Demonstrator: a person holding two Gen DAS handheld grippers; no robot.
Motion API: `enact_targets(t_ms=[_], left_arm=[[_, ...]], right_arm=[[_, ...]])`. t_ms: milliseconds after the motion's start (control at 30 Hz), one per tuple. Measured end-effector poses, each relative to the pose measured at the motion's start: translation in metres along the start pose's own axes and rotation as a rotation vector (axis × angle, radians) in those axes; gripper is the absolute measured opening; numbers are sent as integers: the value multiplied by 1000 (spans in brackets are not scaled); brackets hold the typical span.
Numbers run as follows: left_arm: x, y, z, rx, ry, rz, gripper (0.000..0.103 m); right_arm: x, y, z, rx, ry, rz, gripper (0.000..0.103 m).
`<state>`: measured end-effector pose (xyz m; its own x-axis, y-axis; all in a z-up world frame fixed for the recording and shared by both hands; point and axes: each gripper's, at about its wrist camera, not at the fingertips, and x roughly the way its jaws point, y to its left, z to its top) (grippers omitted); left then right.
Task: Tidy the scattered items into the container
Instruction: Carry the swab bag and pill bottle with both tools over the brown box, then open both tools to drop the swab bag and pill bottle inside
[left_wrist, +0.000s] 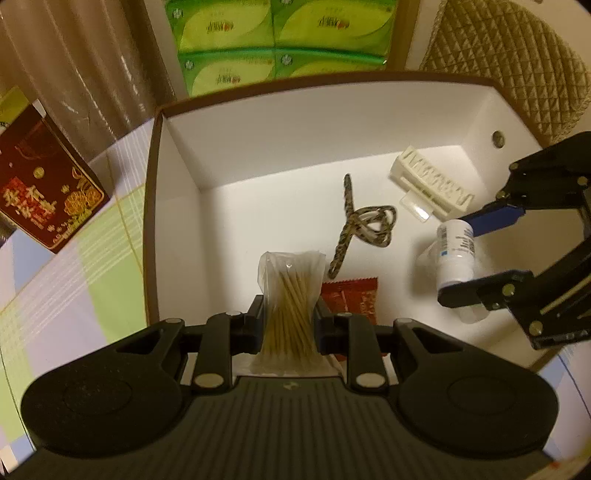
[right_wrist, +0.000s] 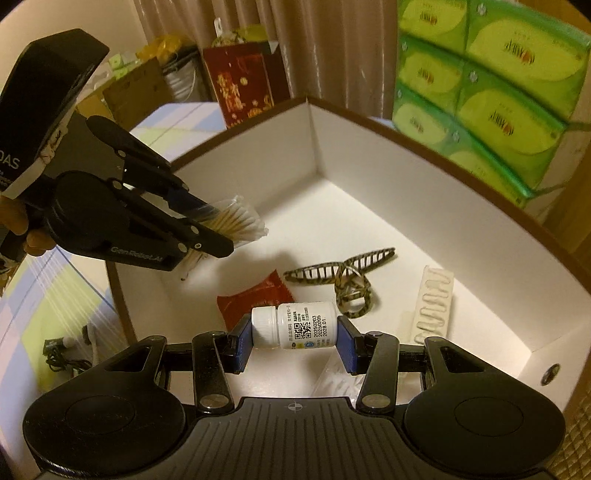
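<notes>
My left gripper is shut on a clear bag of cotton swabs and holds it above the near-left part of the white box. It also shows in the right wrist view with the swab bag. My right gripper is shut on a small white pill bottle, held sideways over the box floor. The bottle also shows in the left wrist view. On the box floor lie a patterned hair claw, a red sachet and a white ribbed clip.
The white box with a brown rim stands on a checked cloth. A dark red gift box stands to the left. Green tissue packs stack behind the box. A quilted cushion lies at the back right.
</notes>
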<state>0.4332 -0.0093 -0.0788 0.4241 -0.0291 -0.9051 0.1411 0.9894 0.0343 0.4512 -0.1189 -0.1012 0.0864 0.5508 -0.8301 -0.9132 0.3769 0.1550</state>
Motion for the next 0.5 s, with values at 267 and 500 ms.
enact_targets(t_ms=[267,500], left_arm=[[15,-3,-9,23,34,-7,23],[12,-5,-9,26,30,-29,37]], right_arm=[[13,-2,-1,6,28,23,44],[14,-3,2,-1,29,25,44]])
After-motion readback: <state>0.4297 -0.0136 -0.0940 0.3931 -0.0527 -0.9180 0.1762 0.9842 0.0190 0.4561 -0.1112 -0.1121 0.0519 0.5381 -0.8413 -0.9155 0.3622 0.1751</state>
